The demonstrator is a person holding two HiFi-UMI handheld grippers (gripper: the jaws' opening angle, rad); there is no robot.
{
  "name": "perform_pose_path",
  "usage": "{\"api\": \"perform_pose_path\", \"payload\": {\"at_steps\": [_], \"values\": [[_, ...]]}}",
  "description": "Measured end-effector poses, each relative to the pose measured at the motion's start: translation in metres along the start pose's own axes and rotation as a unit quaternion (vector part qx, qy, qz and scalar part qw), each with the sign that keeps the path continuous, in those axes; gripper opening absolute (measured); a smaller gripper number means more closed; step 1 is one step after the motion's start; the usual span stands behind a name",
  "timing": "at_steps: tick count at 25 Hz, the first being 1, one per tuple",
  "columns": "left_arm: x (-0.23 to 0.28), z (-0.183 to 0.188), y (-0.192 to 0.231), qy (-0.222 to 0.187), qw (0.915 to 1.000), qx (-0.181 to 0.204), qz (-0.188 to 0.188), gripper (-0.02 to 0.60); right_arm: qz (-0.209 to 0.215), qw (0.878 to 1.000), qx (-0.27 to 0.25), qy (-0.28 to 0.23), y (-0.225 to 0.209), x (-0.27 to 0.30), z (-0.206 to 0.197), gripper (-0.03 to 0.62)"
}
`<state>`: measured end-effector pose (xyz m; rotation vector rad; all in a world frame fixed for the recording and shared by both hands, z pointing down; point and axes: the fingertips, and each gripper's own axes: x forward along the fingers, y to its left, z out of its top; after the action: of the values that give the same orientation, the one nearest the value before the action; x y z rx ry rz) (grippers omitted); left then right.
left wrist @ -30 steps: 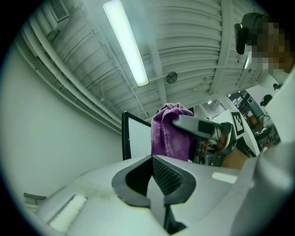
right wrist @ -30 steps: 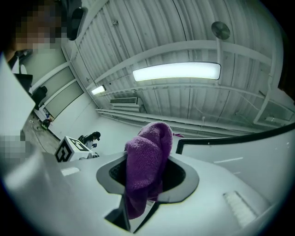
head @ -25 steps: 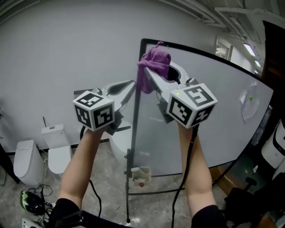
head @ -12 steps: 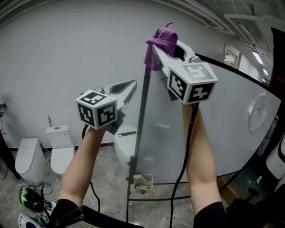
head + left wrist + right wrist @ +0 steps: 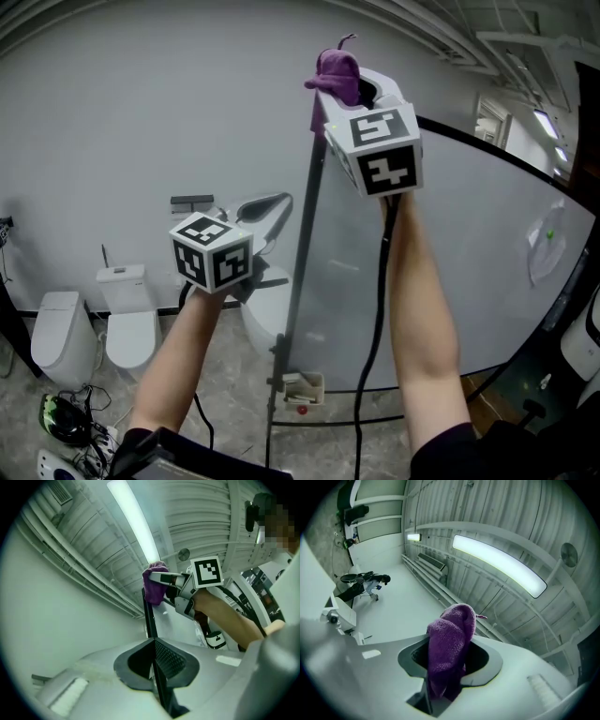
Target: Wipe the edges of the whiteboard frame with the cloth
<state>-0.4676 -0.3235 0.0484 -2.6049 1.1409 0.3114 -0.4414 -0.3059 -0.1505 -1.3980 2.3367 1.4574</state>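
Observation:
The whiteboard (image 5: 469, 244) stands upright on a stand, with a thin black frame (image 5: 302, 244). My right gripper (image 5: 345, 86) is raised to the frame's top left corner and is shut on a purple cloth (image 5: 336, 71). The cloth (image 5: 450, 648) bulges out between the jaws of that gripper (image 5: 447, 670). Lower down, my left gripper (image 5: 274, 204) is at the frame's left edge. In the left gripper view the black frame bar (image 5: 149, 616) runs straight between the closed jaws of the left gripper (image 5: 153, 660), and the cloth (image 5: 153, 585) shows higher up on it.
Behind the board is a plain white wall with two toilets (image 5: 127, 319) (image 5: 56, 337) on the floor at left. A small tray (image 5: 302, 386) hangs on the stand below. Cables and a helmet (image 5: 61, 417) lie at bottom left. A ceiling lamp (image 5: 501, 564) is overhead.
My right gripper has gone up along the frame's left edge with the cloth, from below the top corner to the corner itself. The left gripper has barely moved.

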Motion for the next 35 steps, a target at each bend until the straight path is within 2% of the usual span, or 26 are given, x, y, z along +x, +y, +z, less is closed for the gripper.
{"api": "perform_pose_path", "payload": {"at_steps": [9,16,26,30,35], "values": [[-0.001,-0.009,-0.001,0.005,1.0,-0.002,-0.004,0.002,-0.01,0.998,-0.037,0.041,0.037,-0.01,-0.033,0.147],[-0.005,-0.014,-0.002,0.003,0.9999,-0.008,-0.005,0.002,0.018,0.996,-0.07,0.053,0.068,-0.027,-0.05,0.147],[-0.007,-0.017,-0.014,0.004,0.9999,-0.013,-0.009,0.002,-0.015,0.999,-0.04,0.02,0.015,-0.016,-0.004,0.149],[-0.012,-0.02,-0.016,0.007,0.9998,-0.015,-0.007,0.002,-0.016,0.998,-0.038,0.041,0.013,-0.007,-0.015,0.149],[-0.021,-0.02,-0.019,0.009,0.9998,-0.016,-0.003,0.002,0.0,0.997,-0.051,0.063,0.035,-0.011,-0.034,0.149]]}}
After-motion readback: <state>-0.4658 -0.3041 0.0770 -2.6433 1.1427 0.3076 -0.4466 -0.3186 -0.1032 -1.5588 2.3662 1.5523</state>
